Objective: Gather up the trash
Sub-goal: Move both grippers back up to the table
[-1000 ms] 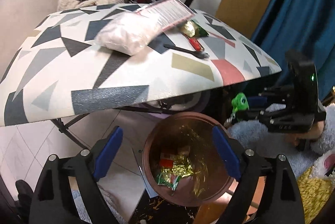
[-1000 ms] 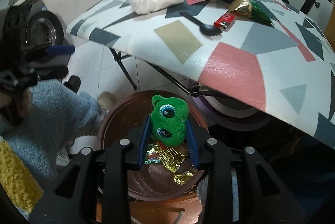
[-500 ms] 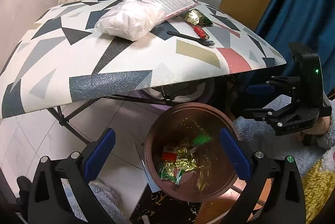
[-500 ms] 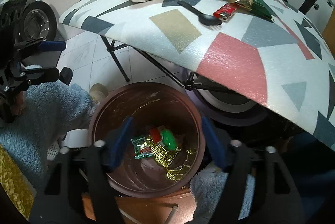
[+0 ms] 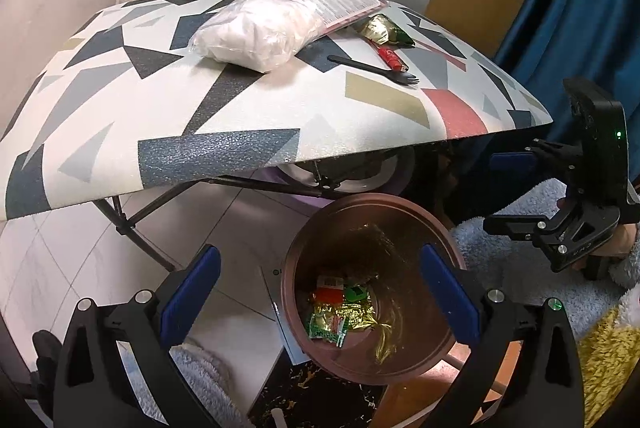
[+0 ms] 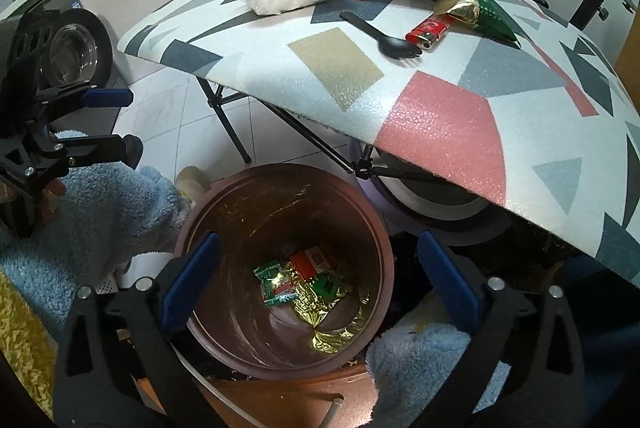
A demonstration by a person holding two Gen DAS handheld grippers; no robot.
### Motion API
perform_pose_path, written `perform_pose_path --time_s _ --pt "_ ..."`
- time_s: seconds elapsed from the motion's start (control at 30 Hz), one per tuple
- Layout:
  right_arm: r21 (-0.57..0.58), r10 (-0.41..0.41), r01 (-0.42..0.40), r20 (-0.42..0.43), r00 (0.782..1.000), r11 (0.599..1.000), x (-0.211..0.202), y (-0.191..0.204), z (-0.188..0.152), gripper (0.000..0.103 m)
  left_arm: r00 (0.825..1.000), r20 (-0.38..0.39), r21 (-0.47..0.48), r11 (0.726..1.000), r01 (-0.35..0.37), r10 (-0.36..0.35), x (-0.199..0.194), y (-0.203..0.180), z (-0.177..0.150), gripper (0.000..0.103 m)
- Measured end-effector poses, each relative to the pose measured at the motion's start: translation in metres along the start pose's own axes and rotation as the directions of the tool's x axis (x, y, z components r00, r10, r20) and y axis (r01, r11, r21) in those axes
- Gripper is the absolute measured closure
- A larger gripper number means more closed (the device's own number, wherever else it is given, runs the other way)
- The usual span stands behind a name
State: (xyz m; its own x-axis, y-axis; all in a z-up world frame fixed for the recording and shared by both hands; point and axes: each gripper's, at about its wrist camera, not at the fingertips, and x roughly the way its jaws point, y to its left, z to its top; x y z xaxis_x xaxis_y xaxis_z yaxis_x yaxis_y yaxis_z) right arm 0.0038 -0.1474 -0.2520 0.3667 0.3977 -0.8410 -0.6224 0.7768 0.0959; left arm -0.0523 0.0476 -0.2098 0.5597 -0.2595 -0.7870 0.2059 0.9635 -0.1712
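While right tongs (image 6: 316, 278) spread further (empty), trash (image 6: 304, 278) lies below in bin (image 6: 208, 204); left tongs (image 5: 320, 288) released.

Both tools are matte black frames with silver screw heads at the joints and blue pads lining the fingers (image 6: 188, 284). Beside the brown bin (image 5: 304, 308), the right gripper (image 5: 508, 194) carries a black block showing a small green light. The person wears fluffy pale blue sleeves (image 6: 100, 212), with what may be yellow fleece beneath.
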Motion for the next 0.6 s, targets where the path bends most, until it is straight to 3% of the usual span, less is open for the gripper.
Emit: perform_pose_path --time_s 0.3,0.5,0.6 --pt "0.074 0.02 -0.024 0.057 0.998 0.997 -0.014 -0.014 0.005 0.006 0.999 0.034 -0.006 1.0 -0.007 0.007 -0.007 0.002 0.007 0.006" --pt "0.155 -0.077 0.057 0.129 0.989 0.986 -0.03 -0.029 0.014 0.006 0.995 0.078 0.001 0.998 -0.064 0.063 -0.013 0.004 0.019 0.006" --pt "0.203 -0.103 0.07 0.157 0.982 0.977 -0.039 -0.042 0.023 0.006 0.997 0.063 -0.001 0.999 -0.052 0.052 -0.012 0.007 0.025 0.006"
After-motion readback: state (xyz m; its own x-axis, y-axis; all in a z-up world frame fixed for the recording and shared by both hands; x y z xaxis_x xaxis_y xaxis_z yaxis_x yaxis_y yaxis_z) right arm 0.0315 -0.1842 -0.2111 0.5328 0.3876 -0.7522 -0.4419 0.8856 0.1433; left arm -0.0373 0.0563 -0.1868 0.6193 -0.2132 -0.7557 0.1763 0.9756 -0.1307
